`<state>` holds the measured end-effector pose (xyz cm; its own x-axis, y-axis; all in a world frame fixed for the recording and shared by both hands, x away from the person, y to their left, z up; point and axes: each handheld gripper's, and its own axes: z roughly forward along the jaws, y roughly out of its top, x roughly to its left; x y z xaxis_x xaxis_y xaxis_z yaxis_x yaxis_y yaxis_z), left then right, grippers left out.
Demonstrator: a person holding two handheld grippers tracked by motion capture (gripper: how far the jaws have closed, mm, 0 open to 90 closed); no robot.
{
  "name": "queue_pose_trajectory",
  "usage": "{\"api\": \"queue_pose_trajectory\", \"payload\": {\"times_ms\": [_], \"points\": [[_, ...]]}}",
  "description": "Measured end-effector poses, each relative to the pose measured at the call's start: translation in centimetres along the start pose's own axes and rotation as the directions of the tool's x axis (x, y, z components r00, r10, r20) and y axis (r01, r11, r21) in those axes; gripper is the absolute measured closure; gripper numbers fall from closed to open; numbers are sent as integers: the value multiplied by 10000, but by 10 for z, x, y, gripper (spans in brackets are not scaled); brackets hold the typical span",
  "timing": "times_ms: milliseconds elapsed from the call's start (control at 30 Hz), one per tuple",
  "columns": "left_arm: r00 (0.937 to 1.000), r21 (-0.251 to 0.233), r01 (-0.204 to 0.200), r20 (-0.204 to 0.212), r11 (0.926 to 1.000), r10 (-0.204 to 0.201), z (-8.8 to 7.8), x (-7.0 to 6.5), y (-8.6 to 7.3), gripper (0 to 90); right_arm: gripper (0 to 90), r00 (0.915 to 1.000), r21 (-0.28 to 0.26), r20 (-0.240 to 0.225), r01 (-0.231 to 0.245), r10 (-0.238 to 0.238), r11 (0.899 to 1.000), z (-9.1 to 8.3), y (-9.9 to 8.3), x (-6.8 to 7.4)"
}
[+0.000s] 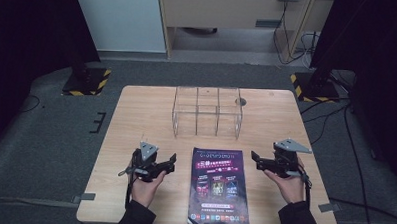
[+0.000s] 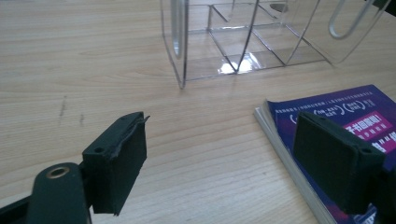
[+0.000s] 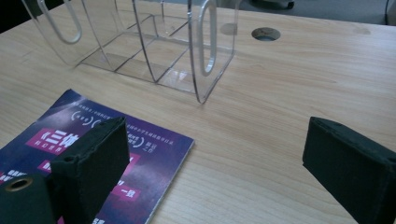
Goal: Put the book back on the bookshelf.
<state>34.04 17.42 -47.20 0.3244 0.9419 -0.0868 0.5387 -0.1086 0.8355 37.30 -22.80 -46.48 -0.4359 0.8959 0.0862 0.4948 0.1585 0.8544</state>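
A purple book [image 1: 219, 188] with pink labels in small, unreadable Chinese print lies between the left gripper [image 1: 172, 161] and right gripper [image 1: 255, 159], both spread wide, empty.

Purple book [image 1: 219, 187] flat on table, betw. both claws.

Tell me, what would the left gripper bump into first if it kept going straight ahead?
Probably the clear plastic organizer, since the left gripper points toward its near corner over bare table. The book lies just off to the side.
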Motion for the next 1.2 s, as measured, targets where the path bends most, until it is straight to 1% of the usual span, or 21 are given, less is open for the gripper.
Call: {"api": "queue_pose_trajectory", "payload": {"times_ms": [67, 133, 167, 200, 267, 367, 600, 767, 967, 1067, 1200], "points": [[9999, 115, -102, 73, 9999, 101, 2, -3, -2, 177, 73, 10000, 40, -29, 30, -30, 10000, 1, -1, 2], [9999, 170, -69, 145, 9998, 67, 4, -5, -5, 182, 78, 10000, 67, -66, -6, 7, 10000, 2, -3, 4], [9998, 228, -69, 192, 9997, 65, 5, -7, -6, 189, 83, 9999, 95, -86, 104, -103, 9999, 3, -4, 4], [9995, 325, -152, 271, 9994, 143, 7, -10, -9, 207, 86, 9998, 156, -121, 147, -145, 9998, 4, -6, 6], [9994, 357, -163, 327, 9992, 151, 8, -11, -10, 210, 87, 9998, 197, -117, 158, -156, 9997, 4, -8, 6], [9988, 503, -301, 397, 9983, 281, 11, -16, -14, 218, 90, 9996, 393, -140, 245, -239, 9989, 8, -15, 8], [9981, 631, -328, 548, 9975, 294, 15, -23, -18, 230, 93, 9994, 550, -276, 234, -219, 9982, 10, -21, 11], [9966, 899, -408, 751, 9951, 341, 20, -29, -22, 232, 98, 9992, 612, -367, 191, -169, 9979, 11, -26, 13], [9943, 1150, -499, 994, 9921, 385, 26, -39, -27, 235, 102, 9983, 733, -509, 312, -275, 9968, 14, -31, 17], [9938, 1205, -499, 1049, 9915, 372, 28, -41, -29, 237, 102, 9983, 766, -534, 262, -221, 9967, 16, -32, 18], [9923, 1271, -581, 1159, 9902, 433, 31, -46, -30, 240, 108, 9975, 823, -638, 361, -309, 9960, 17, -34, 21]]}}
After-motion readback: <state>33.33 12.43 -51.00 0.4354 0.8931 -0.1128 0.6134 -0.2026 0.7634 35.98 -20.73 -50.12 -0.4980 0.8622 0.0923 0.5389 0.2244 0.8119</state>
